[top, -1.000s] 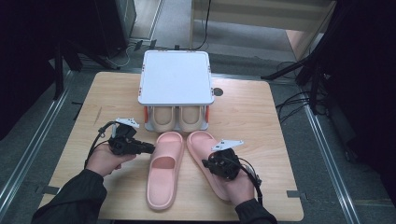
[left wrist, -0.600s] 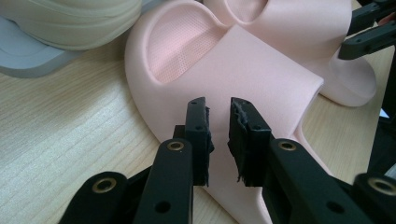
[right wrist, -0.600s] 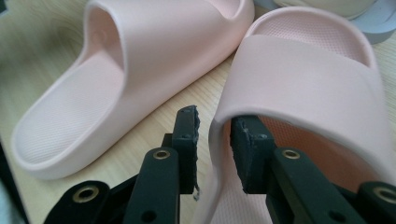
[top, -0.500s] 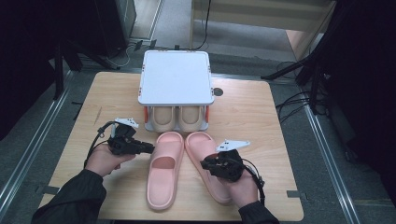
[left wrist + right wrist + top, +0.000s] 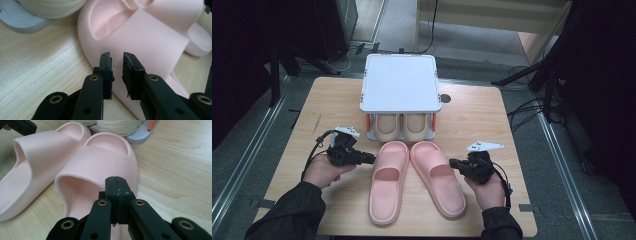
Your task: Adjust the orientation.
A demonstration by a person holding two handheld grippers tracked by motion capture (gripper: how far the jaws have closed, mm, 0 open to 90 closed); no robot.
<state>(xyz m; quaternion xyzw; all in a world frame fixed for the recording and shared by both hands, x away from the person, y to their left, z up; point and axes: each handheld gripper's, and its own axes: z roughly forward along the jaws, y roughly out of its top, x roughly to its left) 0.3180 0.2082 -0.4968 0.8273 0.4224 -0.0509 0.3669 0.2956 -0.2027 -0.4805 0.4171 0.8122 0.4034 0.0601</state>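
Wood table (image 5: 337, 100) — left tongs (image 5: 117, 58) parted at pink slipper (image 5: 150, 47); right tongs (image 5: 116, 185) clenched empty.

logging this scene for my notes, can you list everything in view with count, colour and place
pink slippers: 2, pink, side by side at the middle of the table, toes toward the rack
rack: 1, white flat top with orange posts, at the back middle of the table
cream slippers: 2, cream, on the rack's lower shelf under its top
table: 1, light wood, bears it all
small round thing: 1, dark, on the table just right of the rack; too small to tell what it is
left gripper: 1, black, at the outer side of the left pink slipper, jaws a little apart
right gripper: 1, black, at the right pink slipper, jaws shut on nothing
hands: 2, dark sleeves, one on each gripper
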